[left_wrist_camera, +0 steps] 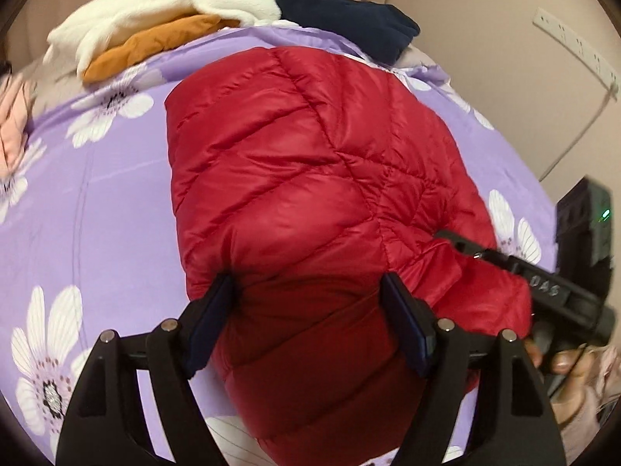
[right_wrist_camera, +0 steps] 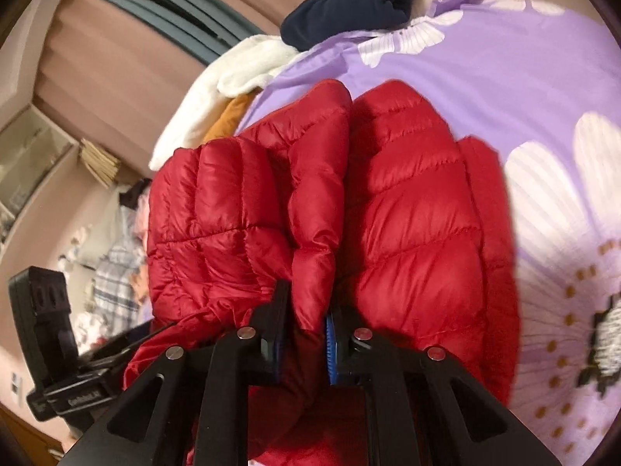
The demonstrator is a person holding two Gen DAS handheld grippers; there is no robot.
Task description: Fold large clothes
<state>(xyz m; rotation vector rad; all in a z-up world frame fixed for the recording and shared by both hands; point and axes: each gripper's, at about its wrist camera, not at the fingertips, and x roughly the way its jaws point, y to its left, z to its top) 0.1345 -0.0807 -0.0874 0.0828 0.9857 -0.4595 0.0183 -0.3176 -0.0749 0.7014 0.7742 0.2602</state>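
Right claw [right_wrist_camera: 306, 326] pinches a red puffer jacket [right_wrist_camera: 407, 213] fold; left claw [left_wrist_camera: 310, 310] gapes over it (purple floral bedsheet [left_wrist_camera: 97, 194] beneath).

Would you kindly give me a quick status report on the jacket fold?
Left gripper open, jaws straddling red puffer jacket. Right gripper shut on a jacket fold. Jacket flat on purple bedsheet. Clothes pile far off, nothing obstructing.
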